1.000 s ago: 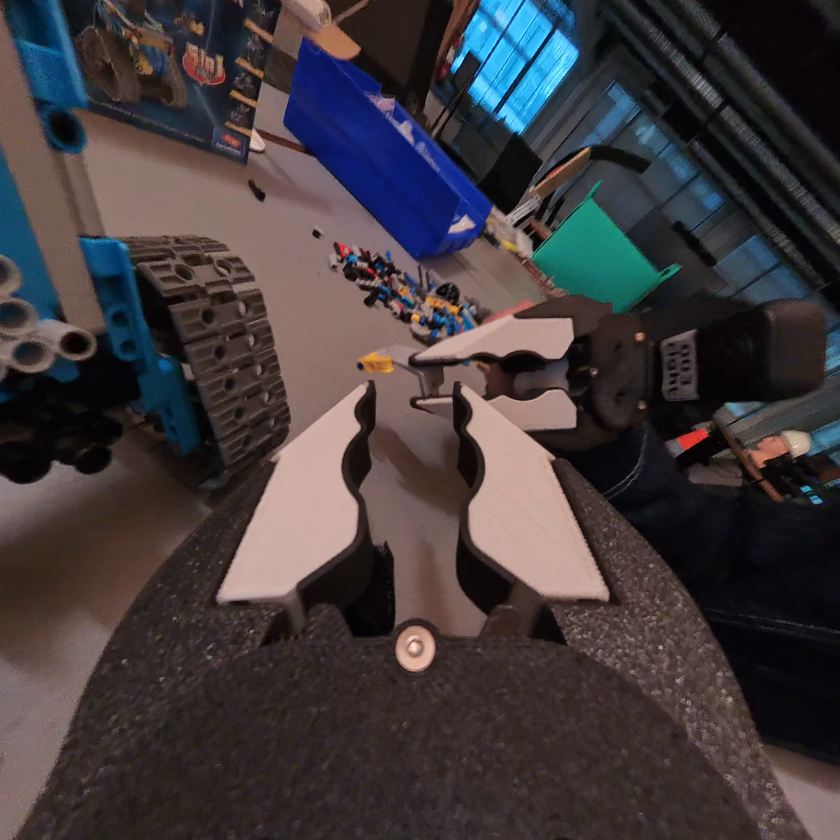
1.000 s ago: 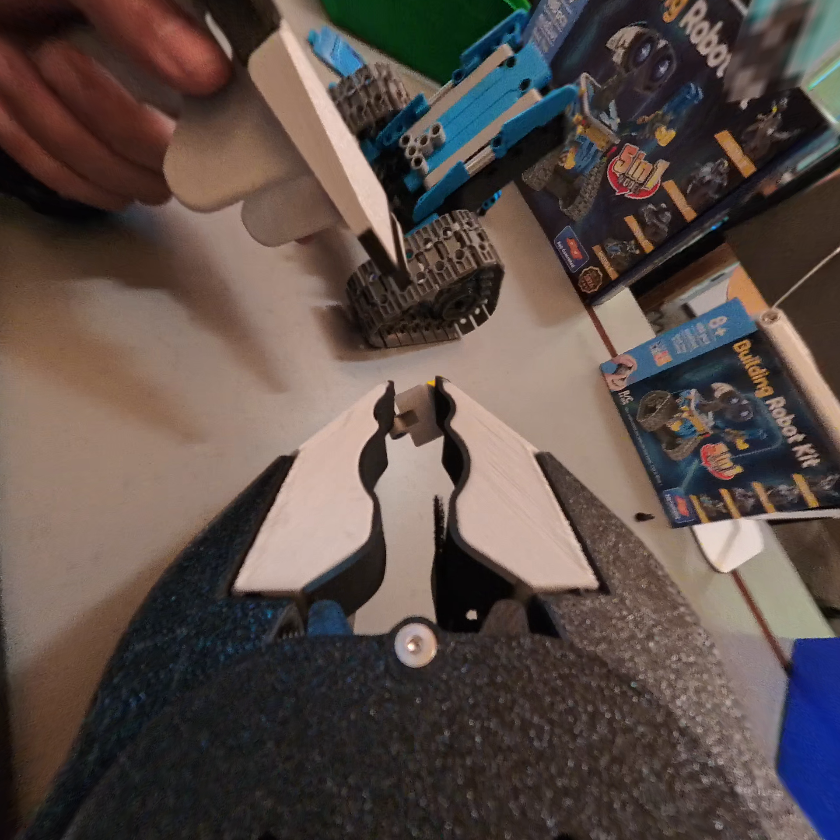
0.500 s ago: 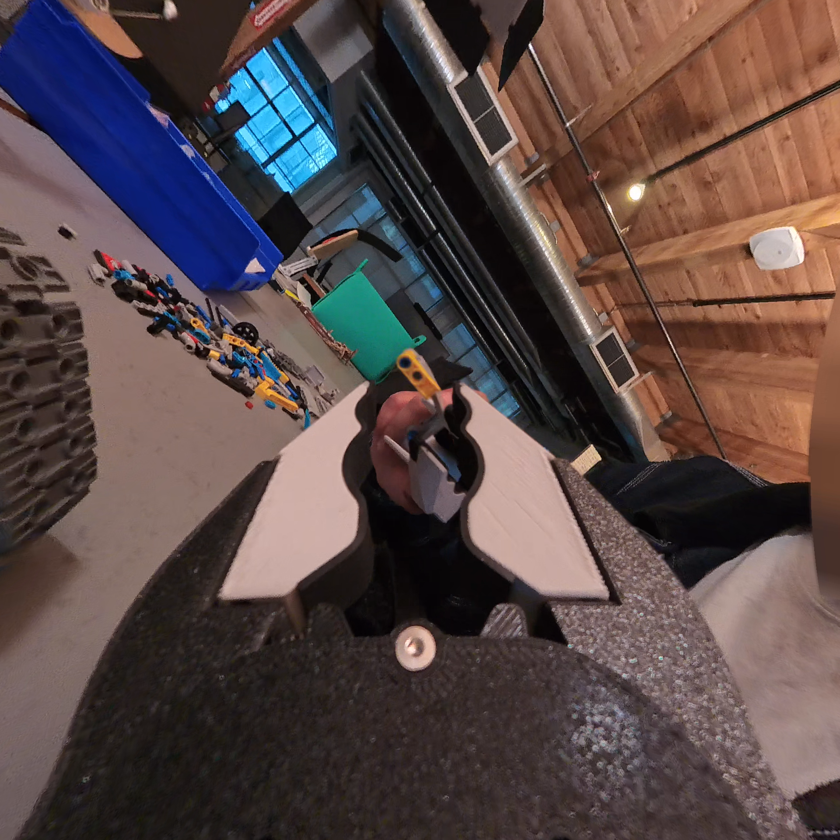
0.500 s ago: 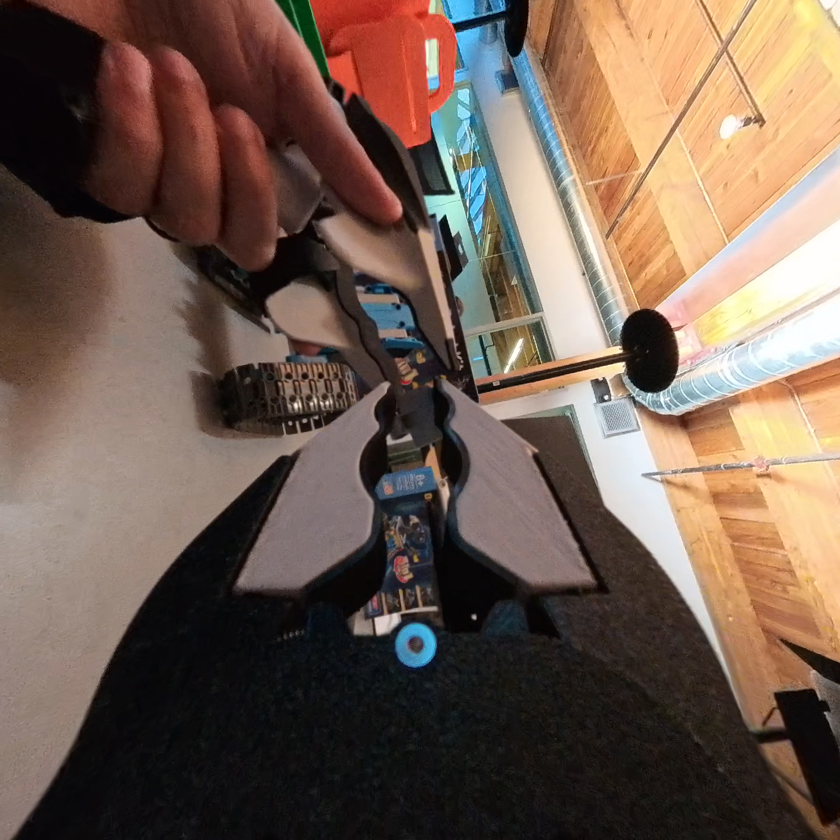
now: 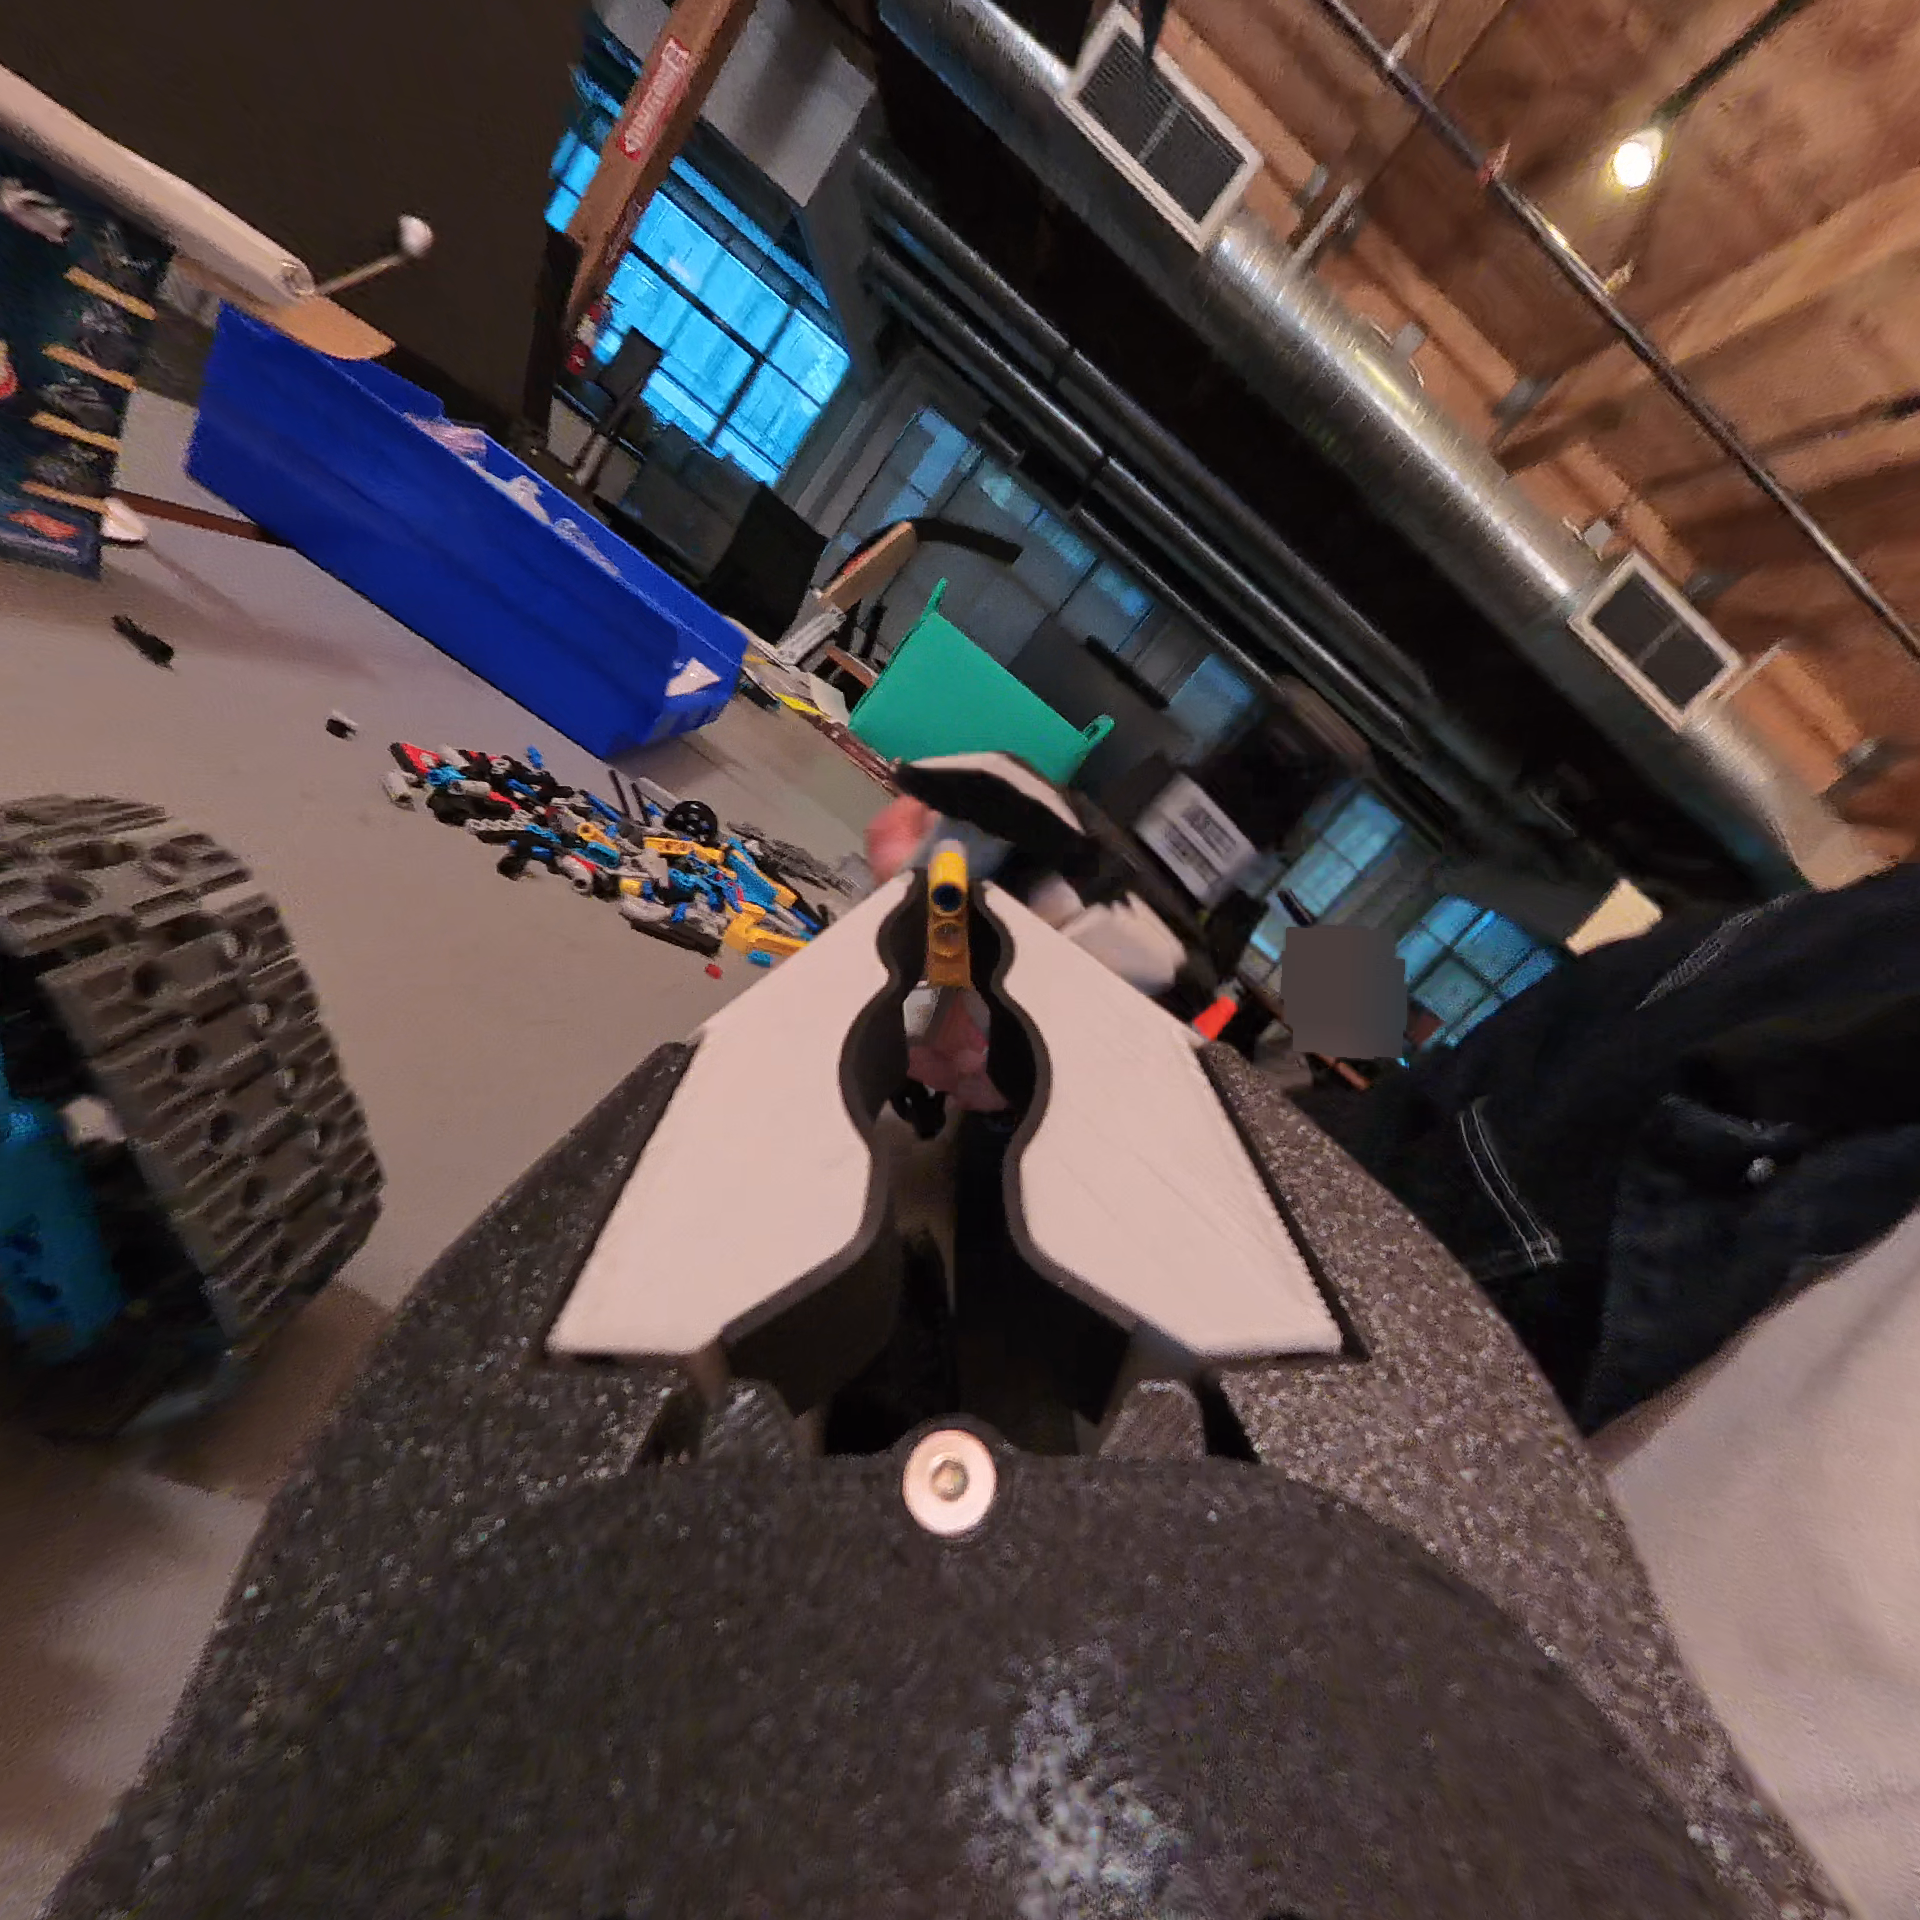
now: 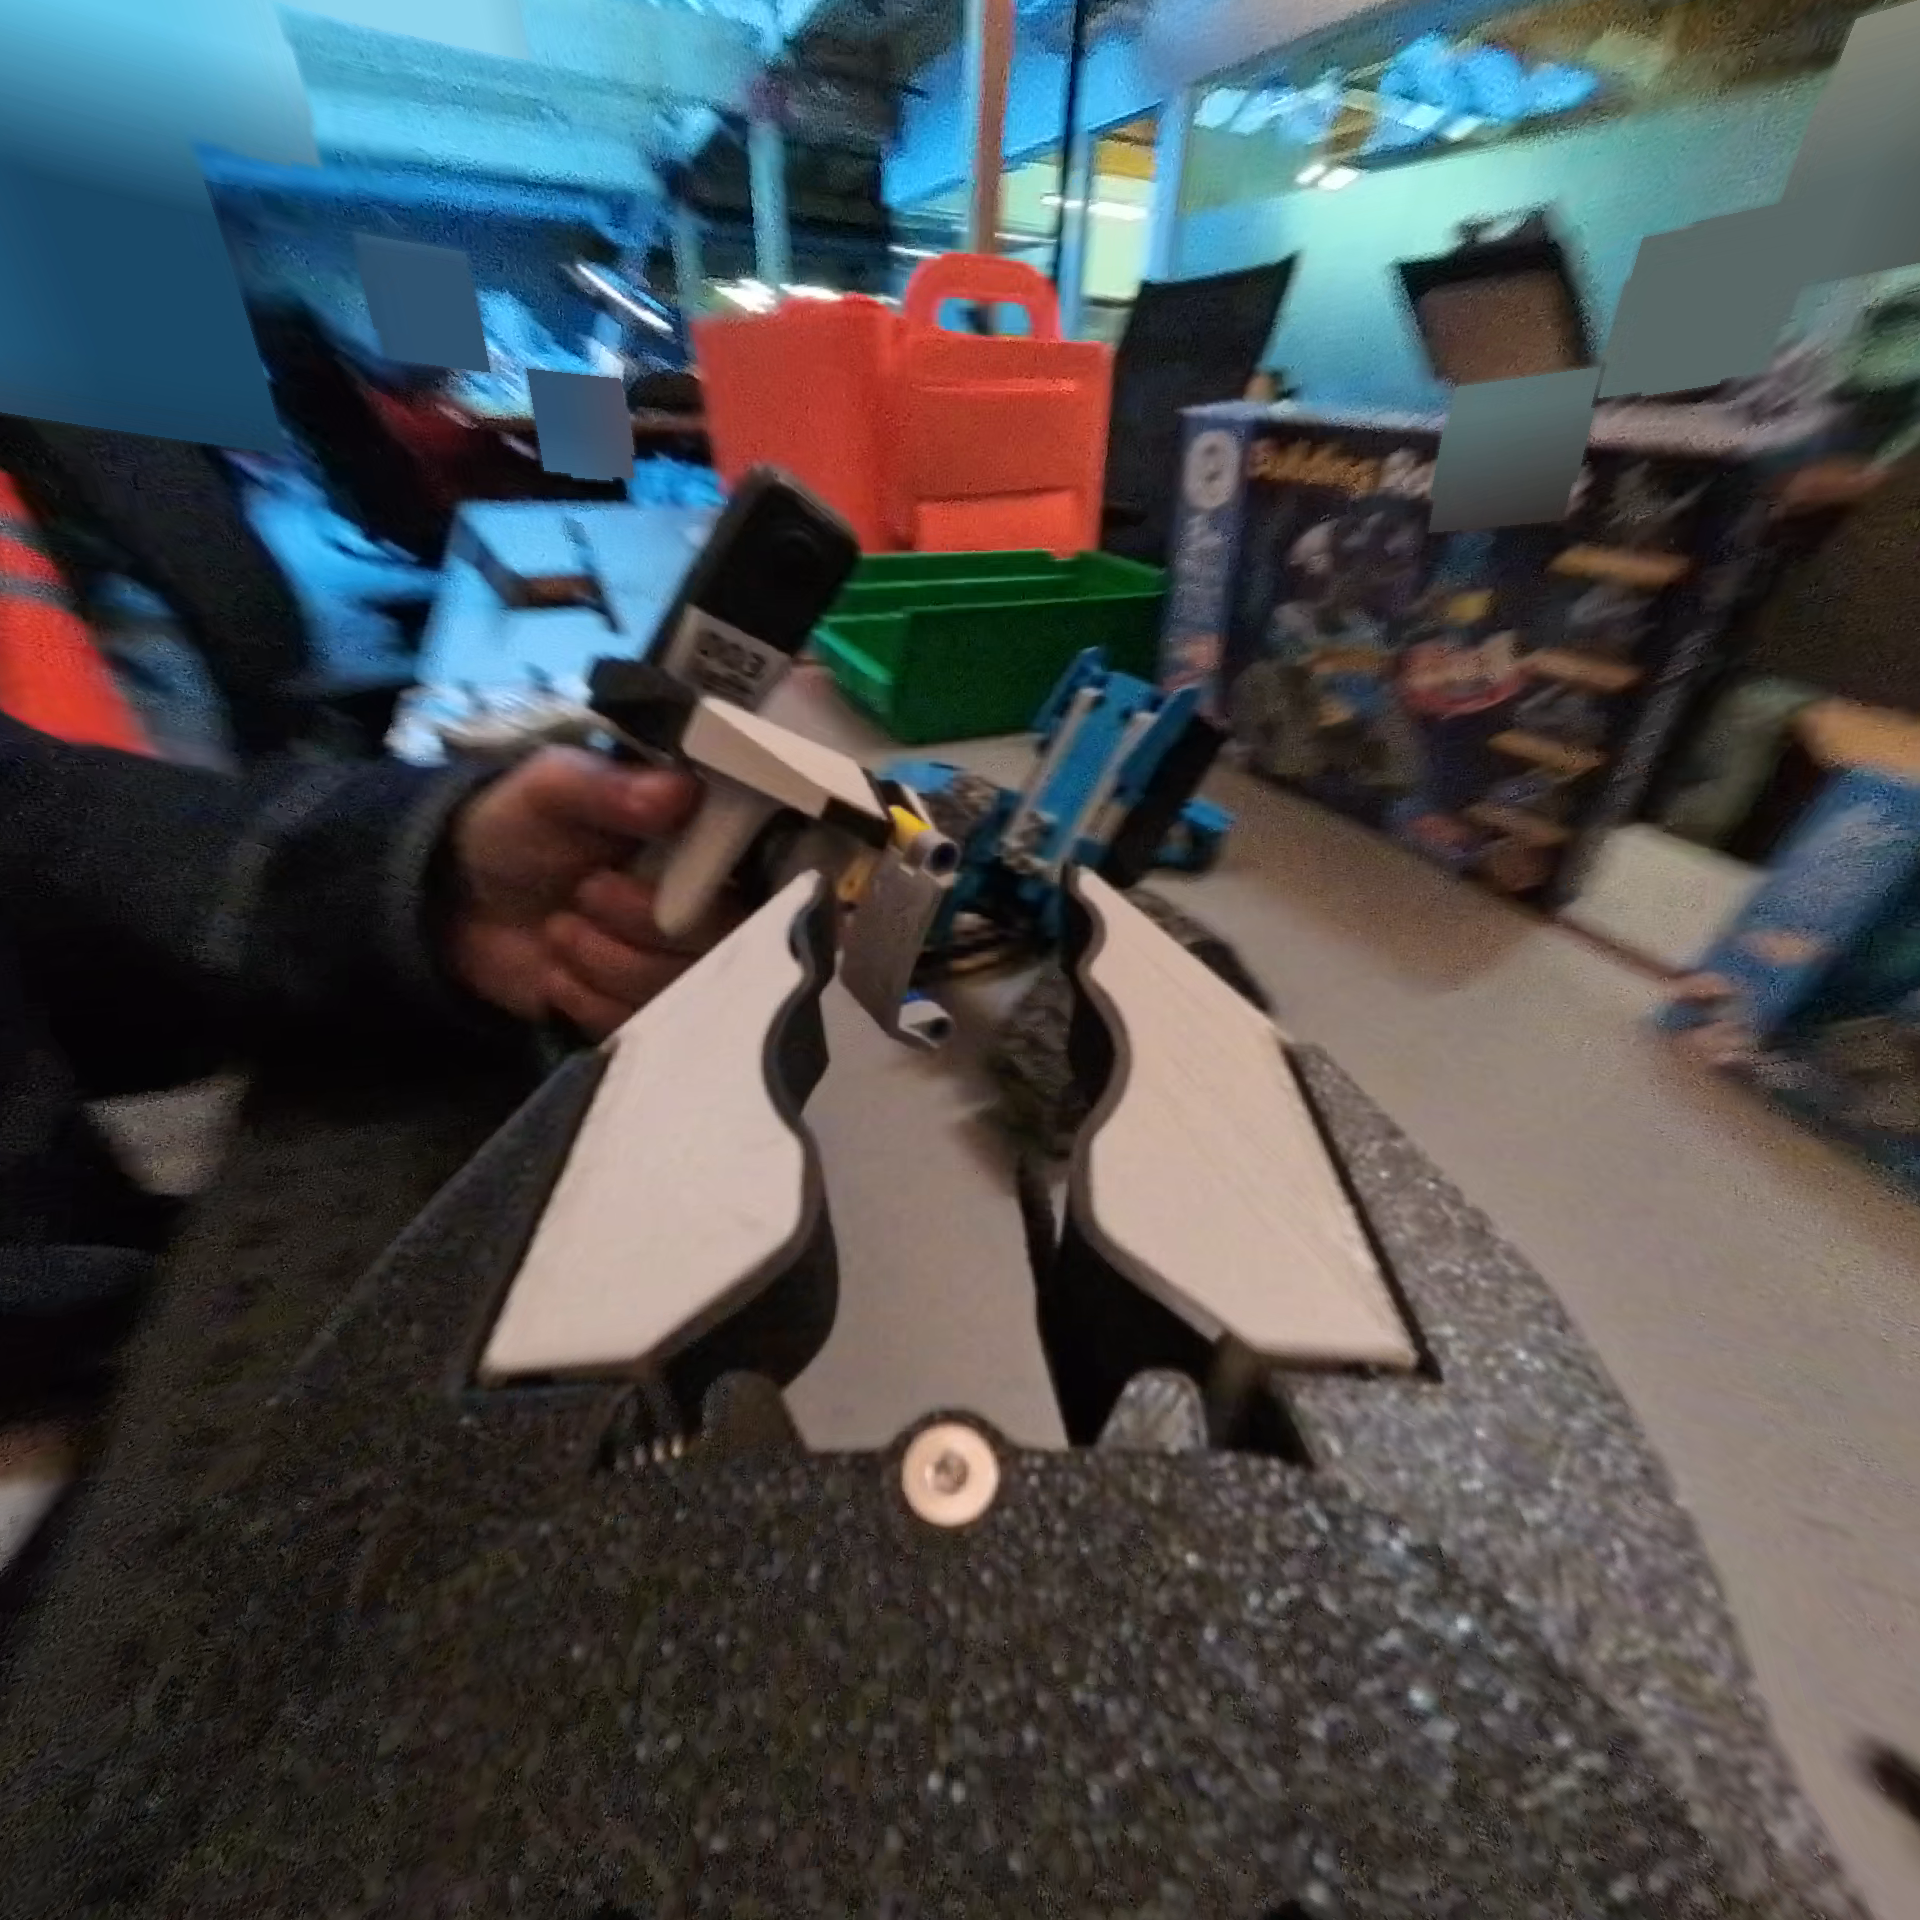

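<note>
A: Right, left gripper [image 5: 948, 940] first: its fingers are drawn almost together and pinch a small yellow connector piece [image 5: 945, 925] at the very tips, held off the table.

B: And that piece carries a grey panel [image 6: 896, 935], seen from the right wrist view?

A: Yes, the panel hangs from the left gripper's tips, sitting between the spread fingers of the right gripper [image 6: 951, 935], which are wide apart and grip nothing. Whether the panel touches the inner face of its left finger, I can't tell.

B: How would it handle?

A: My guess: light, rigid plastic, smooth enough to twist under a tip pinch. The panel's flat faces look the surest place to hold.

B: Beyond the fingers?

A: Just past the right gripper stands a blue tracked vehicle [image 6: 1101, 790], its grey tread [image 5: 197, 1060] off to the left gripper's left. Farther ahead lies a loose parts pile [image 5: 623, 842], then a blue bin [image 5: 436, 530]; a green bin [image 6: 987, 634] and an orange carrier [image 6: 904, 416] sit behind the vehicle.
</note>
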`<state>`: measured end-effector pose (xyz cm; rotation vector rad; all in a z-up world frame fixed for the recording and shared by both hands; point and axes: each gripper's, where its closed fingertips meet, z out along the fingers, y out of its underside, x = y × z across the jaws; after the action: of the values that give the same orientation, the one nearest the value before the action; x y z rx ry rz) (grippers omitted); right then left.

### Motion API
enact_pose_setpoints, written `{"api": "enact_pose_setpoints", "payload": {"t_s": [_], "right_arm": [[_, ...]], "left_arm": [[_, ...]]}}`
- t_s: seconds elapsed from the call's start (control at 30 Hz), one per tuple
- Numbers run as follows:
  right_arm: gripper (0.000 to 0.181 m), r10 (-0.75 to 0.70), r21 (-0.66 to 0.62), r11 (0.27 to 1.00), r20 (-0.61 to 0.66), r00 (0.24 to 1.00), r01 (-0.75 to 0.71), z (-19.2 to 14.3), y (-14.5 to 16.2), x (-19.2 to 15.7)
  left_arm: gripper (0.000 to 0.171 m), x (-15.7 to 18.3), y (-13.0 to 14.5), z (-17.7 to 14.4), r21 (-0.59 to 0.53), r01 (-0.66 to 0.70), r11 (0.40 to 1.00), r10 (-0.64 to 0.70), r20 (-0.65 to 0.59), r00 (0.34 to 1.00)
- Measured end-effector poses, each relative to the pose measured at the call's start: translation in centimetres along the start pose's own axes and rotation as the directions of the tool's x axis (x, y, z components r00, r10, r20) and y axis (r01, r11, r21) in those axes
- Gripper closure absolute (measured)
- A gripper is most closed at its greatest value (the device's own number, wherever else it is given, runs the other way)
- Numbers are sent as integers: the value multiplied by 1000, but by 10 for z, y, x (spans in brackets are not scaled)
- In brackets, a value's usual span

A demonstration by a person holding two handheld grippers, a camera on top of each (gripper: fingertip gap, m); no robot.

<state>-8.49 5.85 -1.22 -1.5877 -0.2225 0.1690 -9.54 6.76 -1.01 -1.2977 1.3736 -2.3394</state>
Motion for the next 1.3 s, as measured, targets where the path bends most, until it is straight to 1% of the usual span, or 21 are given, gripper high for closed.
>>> {"api": "enact_pose_setpoints", "payload": {"t_s": [0.07, 0.13, 0.17, 0.2, 0.37, 0.53, 0.6, 0.77, 0.8, 0.83, 0.87, 0.9, 0.93, 0.97, 1.03, 1.07, 1.13, 1.17, 1.2, 1.23, 1.3], "right_arm": [[143, 298, 13, 952, 190, 935, -306, -5, -5, -1], [156, 399, 18, 902, 343, 850, -431, -14, -15, -8], [161, 417, 9, 894, 356, 836, -449, -16, -15, -9], [169, 417, -10, 896, 368, 831, -445, -16, -12, -11], [169, 427, -132, 903, 380, 821, -408, -6, 8, -28], [177, 418, -147, 907, 431, 800, -394, -11, 5, -33], [178, 373, -128, 927, 420, 827, -353, -11, 5, -34], [178, 346, -142, 938, 433, 833, -316, -16, 9, -36], [179, 361, -43, 923, 433, 826, -381, -28, -8, -20], [179, 399, 74, 873, 464, 791, -483, -57, -33, 6], [180, 395, 160, 852, 428, 813, -498, -85, -43, 33], [179, 366, 123, 897, 331, 870, -424, -94, -29, 46], [178, 365, 45, 918, 292, 884, -394, -93, -11, 46], [178, 398, 47, 901, 309, 864, -432, -88, -9, 41], [177, 401, -11, 907, 333, 853, -422, -72, -3, 28], [177, 403, -48, 911, 305, 863, -409, -65, 5, 29], [177, 416, -134, 909, 263, 871, -394, -55, 24, 28], [177, 429, -158, 903, 256, 866, -401, -53, 29, 26], [177, 418, -172, 906, 233, 878, -386, -50, 34, 27], [177, 387, -195, 916, 199, 900, -350, -47, 41, 29], [176, 349, -213, 927, 180, 920, -310, -43, 47, 28]], "left_arm": [[167, 7, 5, 3, -30, -40, 999, 40, -20, 999], [167, 11, 12, 6, -65, -84, 994, 82, -30, 996], [167, 14, 14, 8, -73, -100, 992, 97, -37, 995], [167, 15, 16, 9, -83, -116, 990, 113, -39, 993], [167, 18, 21, 12, -108, -180, 978, 177, -32, 984], [167, 25, 23, 12, -122, -216, 969, 210, -59, 976], [168, 28, 24, 11, -130, -253, 959, 248, -56, 967], [167, 29, 28, 8, -169, -346, 923, 344, -43, 938], [167, 29, 18, 0, -123, -339, 933, 337, -32, 941], [167, 26, -5, -17, -30, -293, 956, 293, -8, 956], [167, 18, -29, -39, 60, -262, 963, 260, 38, 965], [168, 10, -39, -56, 73, -296, 952, 289, 94, 953], [167, 4, -35, -60, 7, -361, 933, 357, 135, 925], [166, 0, -22, -54, -75, -398, 914, 405, 142, 903], [166, -8, 19, -32, -273, -406, 872, 445, 94, 891], [166, -21, 45, -26, -416, -425, 804, 503, 96, 859], [165, -60, 87, -32, -677, -463, 572, 696, 101, 711], [165, -71, 103, -37, -756, -452, 475, 743, 68, 666], [165, -73, 111, -37, -781, -452, 431, 762, 47, 646], [165, -70, 111, -33, -770, -462, 439, 760, 44, 649], [165, -62, 113, -29, -746, -428, 511, 689, 57, 723]]}}
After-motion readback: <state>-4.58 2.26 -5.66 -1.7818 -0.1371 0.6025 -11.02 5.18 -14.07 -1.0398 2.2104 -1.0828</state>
